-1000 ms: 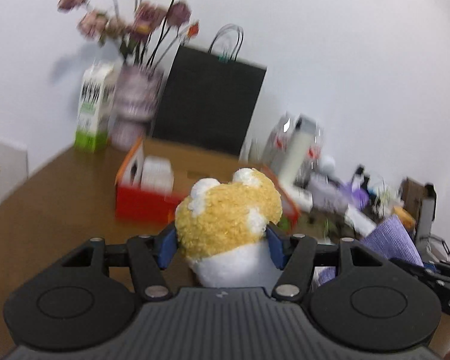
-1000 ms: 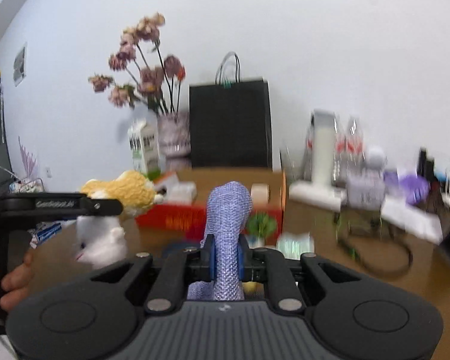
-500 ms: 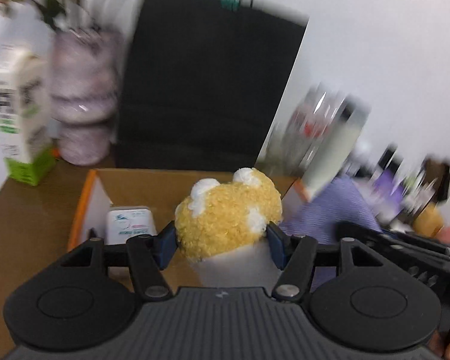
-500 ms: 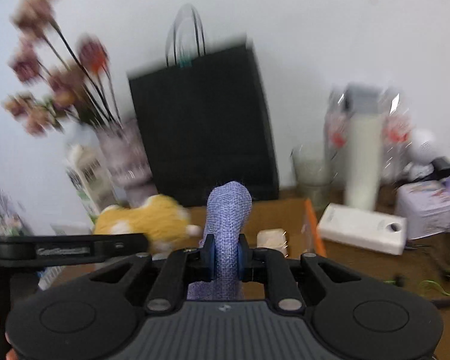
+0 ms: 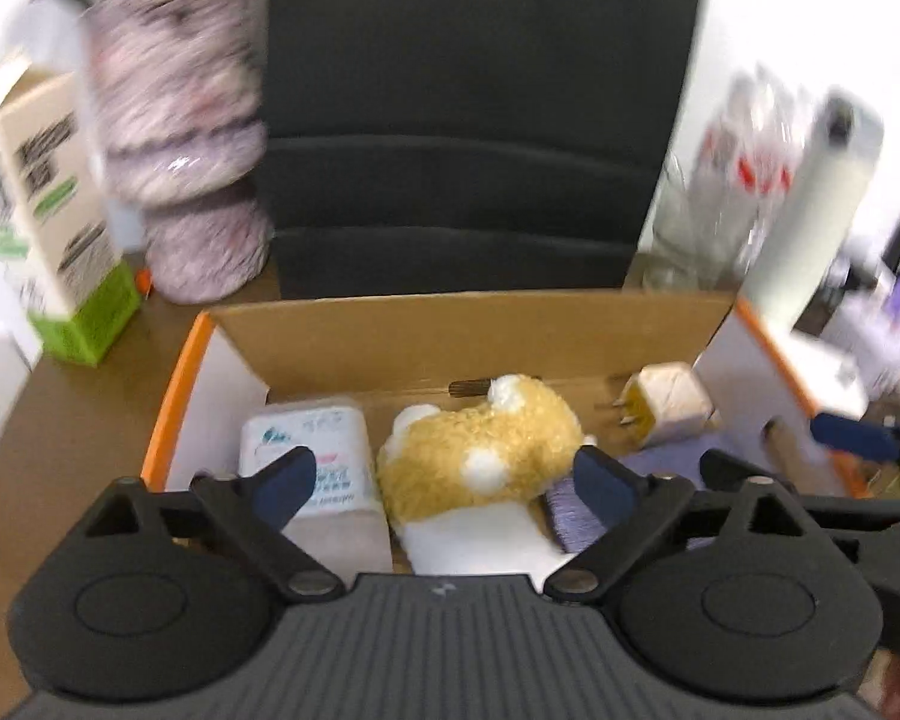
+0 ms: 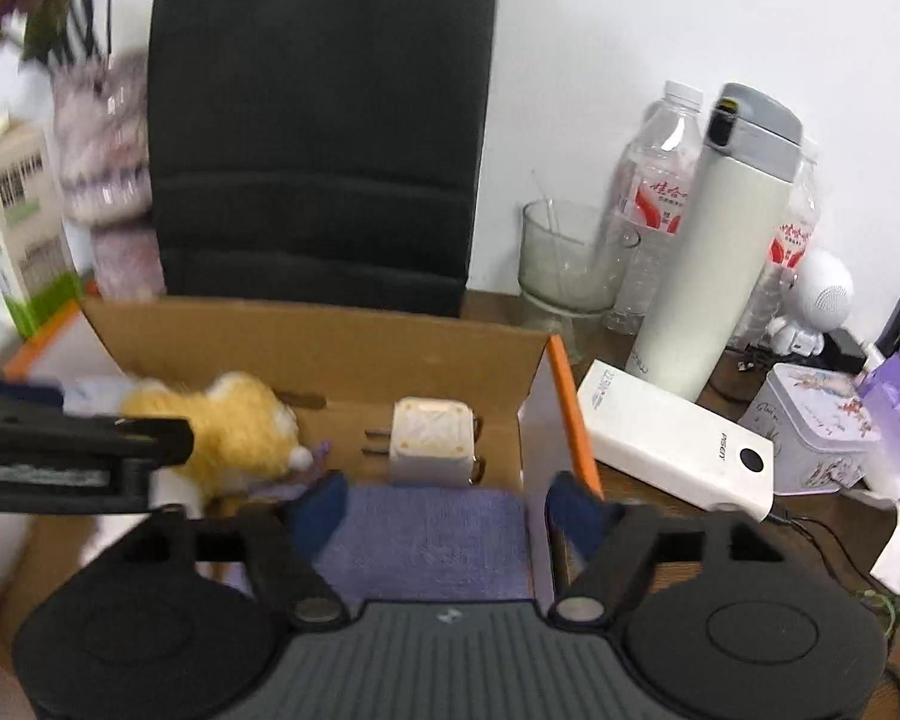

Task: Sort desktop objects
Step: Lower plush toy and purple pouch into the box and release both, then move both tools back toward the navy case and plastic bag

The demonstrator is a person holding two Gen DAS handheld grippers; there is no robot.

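Your left gripper (image 5: 444, 483) has its fingers (image 5: 285, 480) spread wide, gripping nothing; the plush (image 5: 480, 450) lies between and just past them on the floor of the box (image 5: 450, 324), free of both pads. A tissue pack (image 5: 312, 456) sits just left of the plush, under your left finger.

Your right gripper (image 6: 444, 507) also has its fingers (image 6: 573, 510) spread apart, with the purple cloth (image 6: 420, 540) lying flat between them in the box's right end, touching neither pad clearly. A white charger (image 6: 432, 441) stands just beyond the cloth, and the plush (image 6: 234, 426) lies to its left.

Behind the box stands a black bag (image 6: 318, 120). On the worktop (image 6: 810, 540) to the right are a power bank (image 6: 672, 441), a tumbler (image 6: 720, 240), a glass (image 6: 570, 264) and a tin (image 6: 822, 426). At left are a vase (image 5: 180, 138) and a carton (image 5: 48, 210).
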